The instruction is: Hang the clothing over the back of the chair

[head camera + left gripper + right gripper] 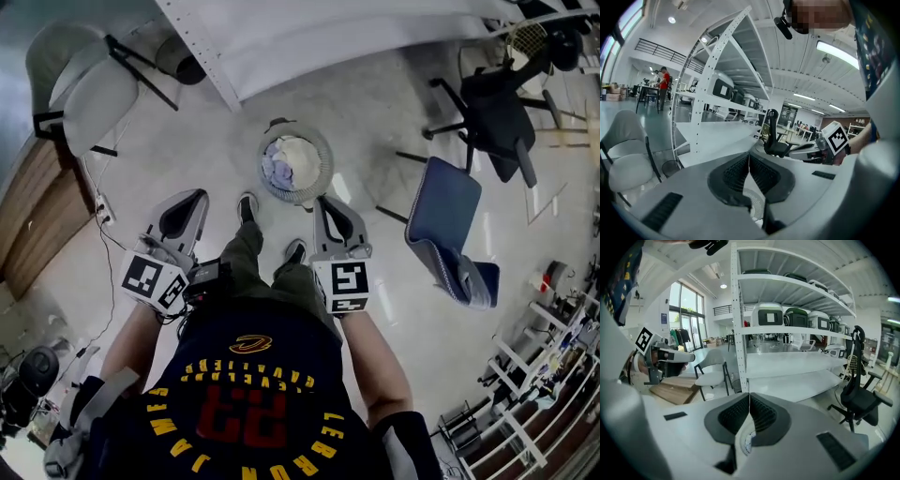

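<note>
Left gripper (190, 202) and right gripper (328, 208) were both closed and empty just short of the basket (323, 150) holding the clothing (291, 161), with the blue chair (448, 211) beside the basket bare.

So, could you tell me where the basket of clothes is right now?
In the head view the basket stands on the floor at centre, just beyond the person's shoes, with the blue chair to its right.

Only readable print: person's dark jersey (251, 394) at 6 o'clock, head view, upside down: "CLEVELAND CAVALIERS" arc, red "23", "LEBRON JAMES" below. Cubes on left gripper (195, 197) and right gripper (324, 201): square code markers, no letters.
</note>
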The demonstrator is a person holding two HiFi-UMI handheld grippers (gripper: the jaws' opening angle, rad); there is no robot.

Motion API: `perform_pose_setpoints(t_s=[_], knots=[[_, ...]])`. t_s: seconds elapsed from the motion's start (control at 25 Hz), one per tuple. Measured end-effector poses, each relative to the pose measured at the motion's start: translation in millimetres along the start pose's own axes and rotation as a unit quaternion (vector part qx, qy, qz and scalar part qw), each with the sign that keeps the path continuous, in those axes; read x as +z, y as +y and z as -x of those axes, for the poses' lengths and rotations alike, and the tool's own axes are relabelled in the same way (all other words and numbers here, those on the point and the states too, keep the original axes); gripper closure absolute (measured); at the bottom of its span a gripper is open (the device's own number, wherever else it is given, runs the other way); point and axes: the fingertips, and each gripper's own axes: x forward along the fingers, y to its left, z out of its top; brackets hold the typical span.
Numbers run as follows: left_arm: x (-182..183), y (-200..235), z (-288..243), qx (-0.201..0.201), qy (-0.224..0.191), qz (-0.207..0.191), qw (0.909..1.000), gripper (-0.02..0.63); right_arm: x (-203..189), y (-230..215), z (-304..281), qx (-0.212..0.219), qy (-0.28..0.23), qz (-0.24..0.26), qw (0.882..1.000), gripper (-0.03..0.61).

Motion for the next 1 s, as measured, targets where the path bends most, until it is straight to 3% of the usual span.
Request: perform_pose_setpoints(t_s=[0.24,0.48,0.68,1.0], knots=[[-35,38,-49,-0.038,0.050,-0.023,0.9978,0.609,-16,-16,-66,-0.006,0.040,0.006,0.999,0.569],[-72,47,-105,-0.058,0.086,-0.035,0.9941,0.609,-58,-47,-125,0.010,0.084,-0.007,0.996,0.569],[-114,49,-136,-0.050,0.126,-0.058,0.9890,0.609,-122,-65,-176,0.036,0.131,-0.016,0.991,0.568],[-222,74,-181,-0.006,0.192,-0.028,0.9809,0.607,-253,-99,-264,0.064,0.204,-0.027,0.976,0.550]])
